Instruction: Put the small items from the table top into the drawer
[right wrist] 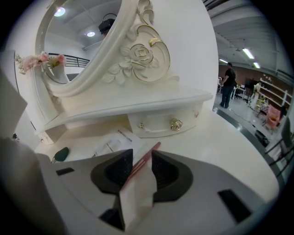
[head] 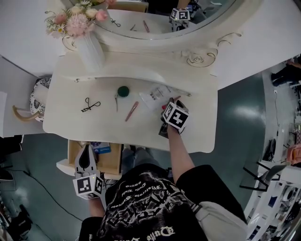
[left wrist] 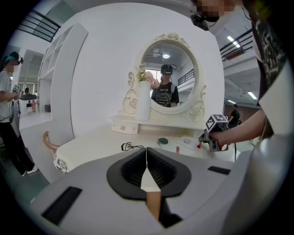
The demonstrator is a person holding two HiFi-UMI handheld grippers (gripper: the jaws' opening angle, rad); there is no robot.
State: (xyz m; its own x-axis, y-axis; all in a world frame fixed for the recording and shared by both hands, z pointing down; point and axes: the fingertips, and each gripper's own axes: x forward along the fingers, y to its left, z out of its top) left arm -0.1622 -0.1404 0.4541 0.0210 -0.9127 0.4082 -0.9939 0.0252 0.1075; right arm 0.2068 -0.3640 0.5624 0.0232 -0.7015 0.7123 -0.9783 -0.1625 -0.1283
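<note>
White sachet [head: 155, 96], print unreadable

White vase [head: 91, 51] with pink flowers [head: 77, 19] stands beside oval mirror [head: 155, 14].

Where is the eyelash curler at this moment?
In the head view, the eyelash curler lies on the dressing table's left part, left of the green round item, in front of the vase.

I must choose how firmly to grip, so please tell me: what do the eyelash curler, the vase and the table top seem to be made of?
Eyelash curler: probably metal with a dark finish, judging by its thin wiry loops.
Vase: perhaps glazed ceramic, white and ribbed, with a soft sheen.
Table top: smooth cream-white, possibly painted wood; the coating hides it.
</note>
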